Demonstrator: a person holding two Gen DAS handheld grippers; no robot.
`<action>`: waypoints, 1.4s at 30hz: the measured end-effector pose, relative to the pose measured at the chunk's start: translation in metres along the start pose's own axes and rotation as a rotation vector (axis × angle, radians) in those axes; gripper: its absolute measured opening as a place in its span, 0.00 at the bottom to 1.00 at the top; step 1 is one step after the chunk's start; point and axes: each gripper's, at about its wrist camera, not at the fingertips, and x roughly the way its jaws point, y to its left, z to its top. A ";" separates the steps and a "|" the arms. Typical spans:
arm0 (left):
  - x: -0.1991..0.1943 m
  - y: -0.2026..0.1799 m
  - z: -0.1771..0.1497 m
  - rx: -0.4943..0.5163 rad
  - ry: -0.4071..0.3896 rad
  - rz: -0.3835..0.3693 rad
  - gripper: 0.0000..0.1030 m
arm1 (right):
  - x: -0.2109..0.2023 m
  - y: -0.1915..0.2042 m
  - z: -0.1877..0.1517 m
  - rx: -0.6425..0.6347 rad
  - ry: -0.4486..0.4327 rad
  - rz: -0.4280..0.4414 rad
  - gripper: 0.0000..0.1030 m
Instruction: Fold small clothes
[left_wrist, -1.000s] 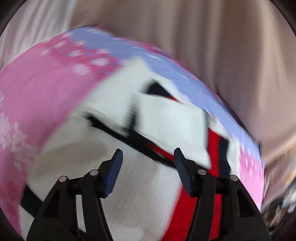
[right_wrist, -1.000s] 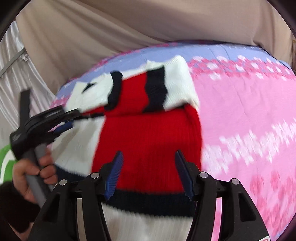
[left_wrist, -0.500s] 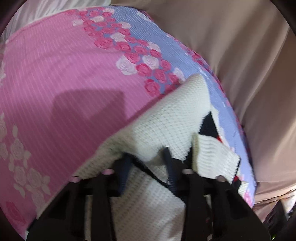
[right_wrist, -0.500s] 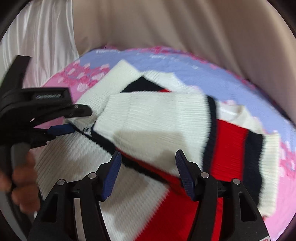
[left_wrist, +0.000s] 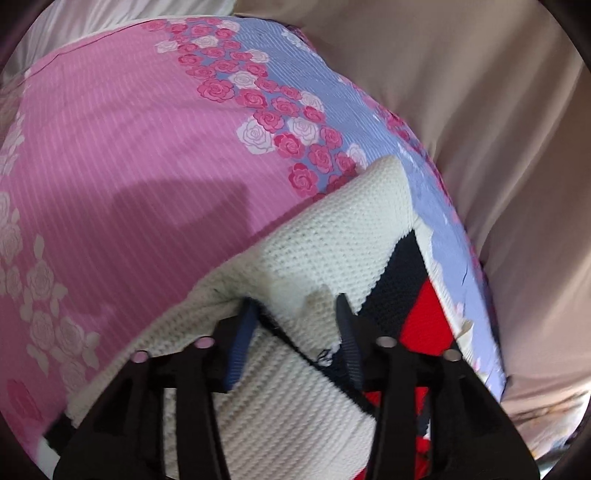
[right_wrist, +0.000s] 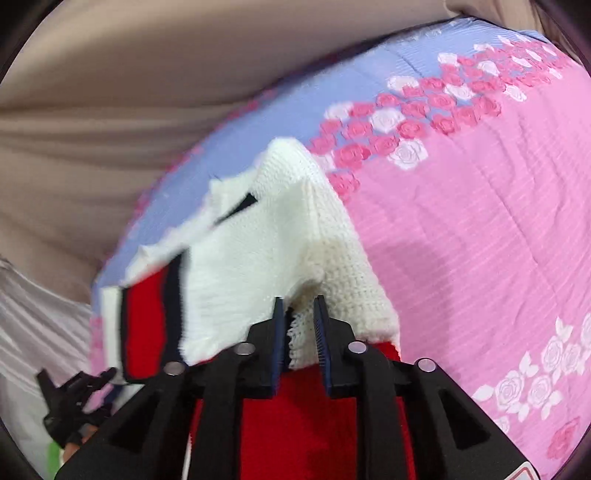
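Knitted cream, red and navy sweater (left_wrist: 332, 236) half-folded on a pink, rose-printed bed cover (left_wrist: 122, 147).

Right gripper (right_wrist: 298, 321) pinches a cream edge, jaws narrow and pressing the knit, lifting it off the red body, probably to carry the flap across. Left gripper (left_wrist: 295, 317) straddles a cream fold near the dark trim, its jaws opening, pads not clearly biting the knit, as though letting that side lie flat.
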 end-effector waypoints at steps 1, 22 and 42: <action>0.002 0.000 0.001 -0.010 0.005 0.003 0.46 | -0.004 0.003 0.000 -0.019 -0.024 0.006 0.53; 0.003 0.014 -0.001 0.068 -0.123 0.087 0.09 | 0.030 0.015 0.026 -0.112 0.014 -0.011 0.06; 0.004 0.005 0.001 0.241 -0.084 0.135 0.12 | 0.068 0.091 0.002 -0.428 0.128 -0.083 0.00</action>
